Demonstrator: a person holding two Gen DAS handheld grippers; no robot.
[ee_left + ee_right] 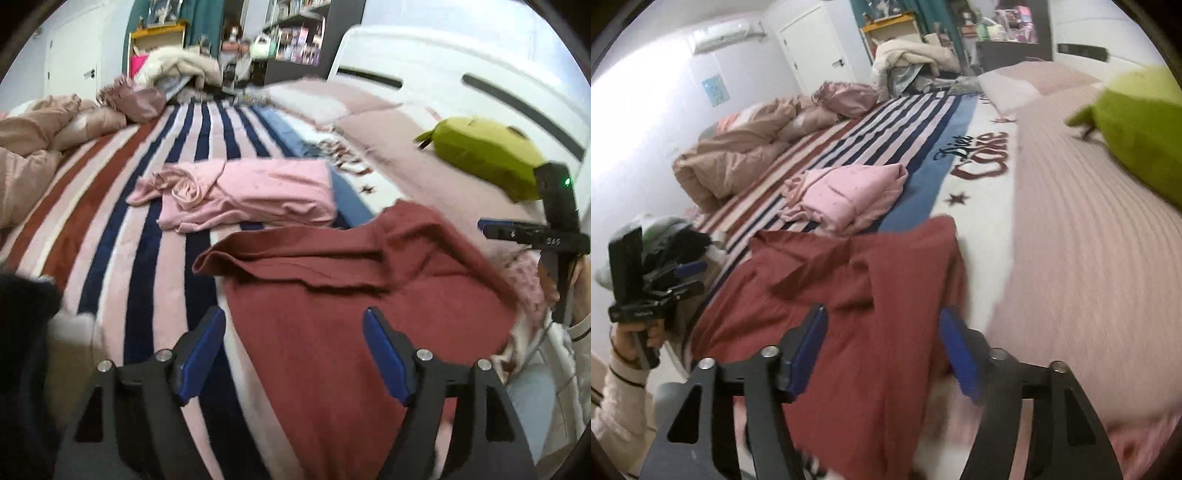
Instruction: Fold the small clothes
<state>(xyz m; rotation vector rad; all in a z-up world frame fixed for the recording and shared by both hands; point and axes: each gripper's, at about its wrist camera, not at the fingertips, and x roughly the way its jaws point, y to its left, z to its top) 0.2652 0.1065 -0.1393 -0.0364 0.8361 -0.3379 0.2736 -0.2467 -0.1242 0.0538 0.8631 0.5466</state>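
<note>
both tools are held low over the near edge of the bed [122, 206], pointing forward. the left tool [293, 354] is spread wide with nothing gripped; the right tool [882, 350] is likewise wide and empty. the red garment [332, 295] is seen lying rumpled under and between both, with the pink garment [251, 192] lying beyond it on the striped blanket [207, 122].

Left claw [294, 354] and right claw [882, 350] both gape wide, empty.
</note>
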